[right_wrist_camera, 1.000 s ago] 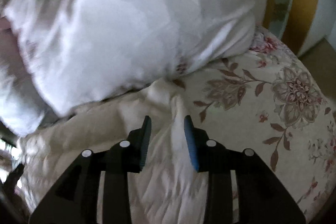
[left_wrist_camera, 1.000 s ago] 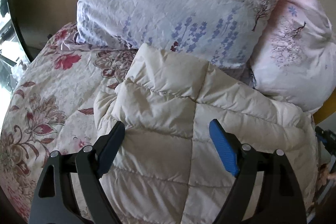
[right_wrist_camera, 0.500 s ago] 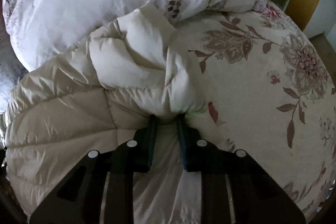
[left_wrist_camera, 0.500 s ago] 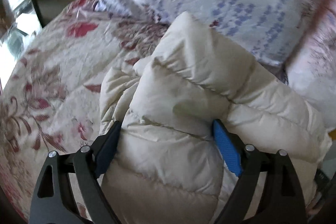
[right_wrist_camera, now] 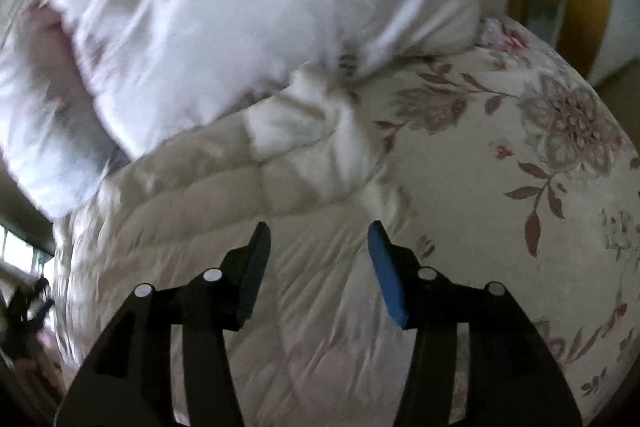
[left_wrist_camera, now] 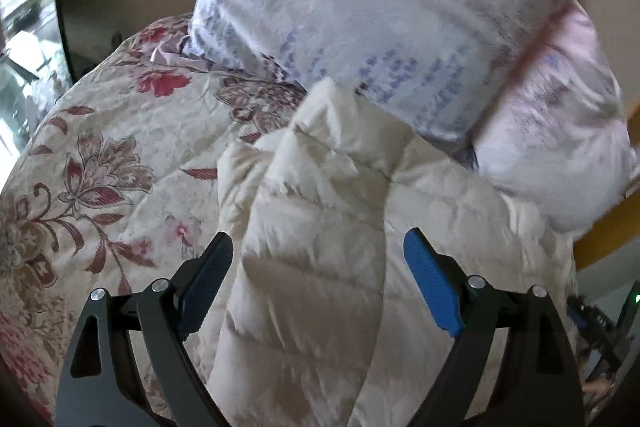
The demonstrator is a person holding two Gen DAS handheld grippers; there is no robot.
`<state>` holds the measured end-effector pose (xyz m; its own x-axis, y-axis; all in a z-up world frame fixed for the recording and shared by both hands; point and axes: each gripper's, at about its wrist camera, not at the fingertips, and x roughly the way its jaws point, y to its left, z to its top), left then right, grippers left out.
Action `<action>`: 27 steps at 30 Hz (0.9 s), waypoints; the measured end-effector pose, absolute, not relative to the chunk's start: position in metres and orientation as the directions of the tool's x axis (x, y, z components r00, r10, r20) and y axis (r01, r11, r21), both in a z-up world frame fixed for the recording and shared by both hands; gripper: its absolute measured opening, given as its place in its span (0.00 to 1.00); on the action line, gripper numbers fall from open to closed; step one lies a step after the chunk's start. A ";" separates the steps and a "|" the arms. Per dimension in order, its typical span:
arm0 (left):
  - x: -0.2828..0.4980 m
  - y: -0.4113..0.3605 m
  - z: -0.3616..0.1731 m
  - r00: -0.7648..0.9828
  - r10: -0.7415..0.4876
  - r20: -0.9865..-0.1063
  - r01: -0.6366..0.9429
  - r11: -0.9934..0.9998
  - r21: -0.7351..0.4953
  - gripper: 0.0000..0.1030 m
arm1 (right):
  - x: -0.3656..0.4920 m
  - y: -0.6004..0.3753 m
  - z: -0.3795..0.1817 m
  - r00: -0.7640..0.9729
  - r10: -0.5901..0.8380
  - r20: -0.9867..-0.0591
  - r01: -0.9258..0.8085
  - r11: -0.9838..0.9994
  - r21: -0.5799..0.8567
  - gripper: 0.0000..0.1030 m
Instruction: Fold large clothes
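from the left wrist view, the left gripper (left_wrist_camera: 318, 277) hung spread wide, gripping nothing, with a folded ridge of the cream puffer jacket (left_wrist_camera: 320, 227) bulging between its 2 fingers, ahead of it the pillows (left_wrist_camera: 380, 27). from the right wrist view, the right gripper (right_wrist_camera: 318, 259) was spread too, empty, over the jacket's flat quilting on the floral bedspread (right_wrist_camera: 540, 167). i'd say both should press that ridge flat before the next fold.
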<state>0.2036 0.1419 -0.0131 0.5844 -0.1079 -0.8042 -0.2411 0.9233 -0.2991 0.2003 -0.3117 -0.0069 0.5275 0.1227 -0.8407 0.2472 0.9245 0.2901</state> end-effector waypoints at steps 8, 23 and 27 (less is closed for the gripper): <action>0.200 0.130 -0.049 0.498 -0.065 -0.865 -0.313 0.917 -0.249 0.86 | 0.201 -0.314 -0.047 0.410 0.138 -0.902 0.358 0.885 0.298 0.46; 0.098 0.165 -0.040 0.527 -0.222 -0.820 -0.402 0.786 -0.470 0.85 | 0.087 -0.376 -0.047 0.487 0.293 -0.823 0.597 0.576 0.558 0.65; 0.098 0.155 -0.050 0.497 -0.279 -0.822 -0.392 0.773 -0.499 0.85 | 0.081 -0.375 -0.065 0.483 0.377 -0.791 0.631 0.476 0.612 0.65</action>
<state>0.0979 0.1546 -0.0496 0.4965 -0.2791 -0.8219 -0.3923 0.7726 -0.4993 0.0813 -0.3753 -0.0649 0.4829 0.3768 -0.7905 0.6313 0.4758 0.6124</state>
